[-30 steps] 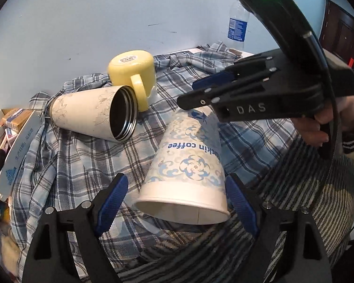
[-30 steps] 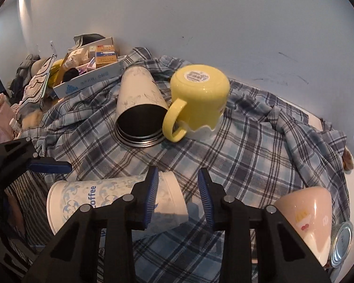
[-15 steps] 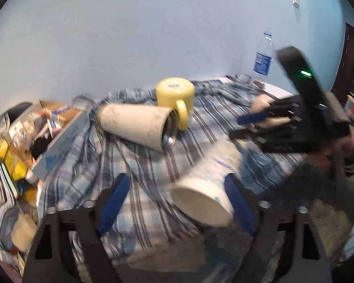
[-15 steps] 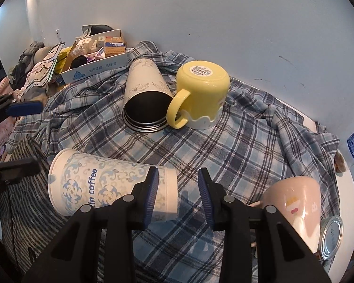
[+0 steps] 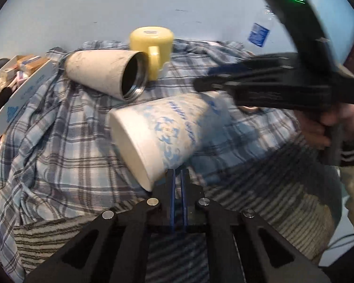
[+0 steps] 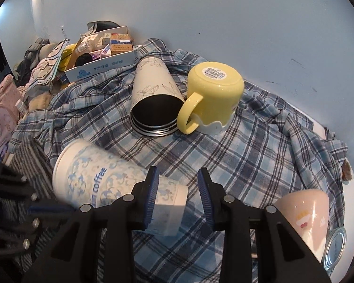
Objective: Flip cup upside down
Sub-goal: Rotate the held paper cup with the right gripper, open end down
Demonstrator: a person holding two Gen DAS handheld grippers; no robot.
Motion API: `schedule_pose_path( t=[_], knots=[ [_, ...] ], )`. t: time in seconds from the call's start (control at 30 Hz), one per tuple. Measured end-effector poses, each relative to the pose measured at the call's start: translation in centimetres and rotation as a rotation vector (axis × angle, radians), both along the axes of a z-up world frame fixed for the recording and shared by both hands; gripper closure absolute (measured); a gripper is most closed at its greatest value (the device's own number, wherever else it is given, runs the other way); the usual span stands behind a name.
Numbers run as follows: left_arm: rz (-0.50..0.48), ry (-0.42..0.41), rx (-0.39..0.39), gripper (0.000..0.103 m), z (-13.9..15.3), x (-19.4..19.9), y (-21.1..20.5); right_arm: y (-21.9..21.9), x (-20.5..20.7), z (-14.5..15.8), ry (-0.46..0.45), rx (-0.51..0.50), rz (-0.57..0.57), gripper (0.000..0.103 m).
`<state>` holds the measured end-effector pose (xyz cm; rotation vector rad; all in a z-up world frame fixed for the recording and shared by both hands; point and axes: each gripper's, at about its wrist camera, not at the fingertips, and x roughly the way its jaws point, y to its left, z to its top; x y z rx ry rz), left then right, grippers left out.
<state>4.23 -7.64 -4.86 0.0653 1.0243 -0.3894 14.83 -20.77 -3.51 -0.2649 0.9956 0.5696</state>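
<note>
A paper cup (image 6: 111,176) marked "coffee" is seen lying sideways. Left gripper (image 5: 177,176): jaws nearly closed, nothing held. Right gripper (image 6: 178,188): jaws parted, empty.

- The paper cup (image 6: 101,179), lying just left of the right claw (image 6: 178,197), reads "coffee" in blue letters.
- The white box (image 6: 99,67), far off to the claw's upper left, carries blue print "生产日期: 见标签".
- An orange packet (image 6: 121,44) inside that box has a word too small to read.
</note>
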Motion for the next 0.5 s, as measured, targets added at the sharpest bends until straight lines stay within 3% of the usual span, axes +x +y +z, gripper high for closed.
schedule_pose_path(
  t=[0.37, 0.5],
  knots=[
    [0.064, -0.04, 0.025, 0.097, -0.5, 3.5, 1.3, -1.1, -2.8, -0.1, 0.149, 0.119, 0.065, 0.069],
    [0.064, -0.075, 0.021, 0.097, 0.3, 3.8, 0.8, -0.6, -3.6, -0.1, 0.128, 0.103, 0.062, 0.069]
  ],
)
